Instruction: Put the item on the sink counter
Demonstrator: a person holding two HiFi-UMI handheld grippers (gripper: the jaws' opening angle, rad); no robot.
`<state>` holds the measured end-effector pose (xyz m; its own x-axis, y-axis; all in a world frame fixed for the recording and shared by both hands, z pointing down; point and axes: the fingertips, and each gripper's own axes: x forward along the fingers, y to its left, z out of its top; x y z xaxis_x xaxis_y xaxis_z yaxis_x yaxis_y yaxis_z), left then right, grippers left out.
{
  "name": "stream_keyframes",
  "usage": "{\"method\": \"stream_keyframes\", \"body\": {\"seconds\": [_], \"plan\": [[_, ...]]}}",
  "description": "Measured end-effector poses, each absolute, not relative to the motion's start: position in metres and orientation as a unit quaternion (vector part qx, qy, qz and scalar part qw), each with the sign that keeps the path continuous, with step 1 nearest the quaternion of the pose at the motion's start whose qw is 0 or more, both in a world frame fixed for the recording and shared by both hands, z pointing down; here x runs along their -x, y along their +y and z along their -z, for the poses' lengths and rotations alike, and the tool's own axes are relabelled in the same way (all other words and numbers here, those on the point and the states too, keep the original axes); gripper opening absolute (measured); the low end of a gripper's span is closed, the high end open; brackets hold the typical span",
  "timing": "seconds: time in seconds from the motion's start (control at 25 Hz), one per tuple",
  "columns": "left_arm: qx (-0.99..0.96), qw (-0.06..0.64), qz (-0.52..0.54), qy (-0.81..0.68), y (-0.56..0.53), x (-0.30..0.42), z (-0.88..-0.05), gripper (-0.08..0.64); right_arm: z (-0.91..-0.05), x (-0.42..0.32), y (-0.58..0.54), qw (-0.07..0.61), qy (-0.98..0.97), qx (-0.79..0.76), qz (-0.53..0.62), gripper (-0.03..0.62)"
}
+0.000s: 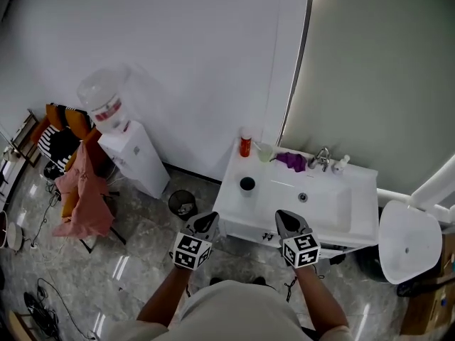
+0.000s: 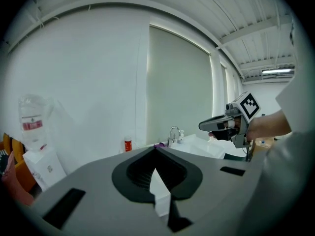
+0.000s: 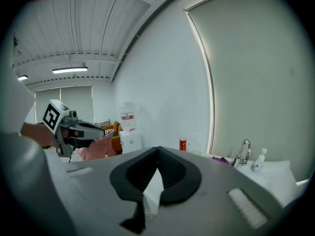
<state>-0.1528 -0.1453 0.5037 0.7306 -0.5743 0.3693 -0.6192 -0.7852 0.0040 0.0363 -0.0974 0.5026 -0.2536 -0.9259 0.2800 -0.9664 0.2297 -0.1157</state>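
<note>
White glossy sink counter [image 1: 232,204] (red cylindrical bottle [image 1: 245,145] at back); left tongs [image 1: 207,220] and right tongs [image 1: 285,219] closed, empty.

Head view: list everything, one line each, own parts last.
sink counter: one, white, centre right
red bottle: one, red, counter's back left corner
cup: one, pale green, beside the red bottle
tap: one, metal, behind the basin
purple item: one, purple, left of the tap
small bottle: one, white, right of the tap
round item: one, black, counter left of basin
water dispenser: one, white, left of counter
bin: one, dark, floor between dispenser and counter
pink cloth: one, pink, far left
round white object: one, white, right of counter
left gripper: one, grey, shut, empty
right gripper: one, grey, shut, empty
</note>
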Motion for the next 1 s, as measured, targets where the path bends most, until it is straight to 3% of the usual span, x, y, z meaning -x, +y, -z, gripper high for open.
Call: {"method": "stream_keyframes", "body": {"seconds": [1.0], "plan": [[-0.931, 0.078, -0.170, -0.315, -0.145, 0.139, -0.503, 0.008, -0.492, -0.045, -0.100, 0.062, -0.786, -0.602, -0.129, 0.011]]}}
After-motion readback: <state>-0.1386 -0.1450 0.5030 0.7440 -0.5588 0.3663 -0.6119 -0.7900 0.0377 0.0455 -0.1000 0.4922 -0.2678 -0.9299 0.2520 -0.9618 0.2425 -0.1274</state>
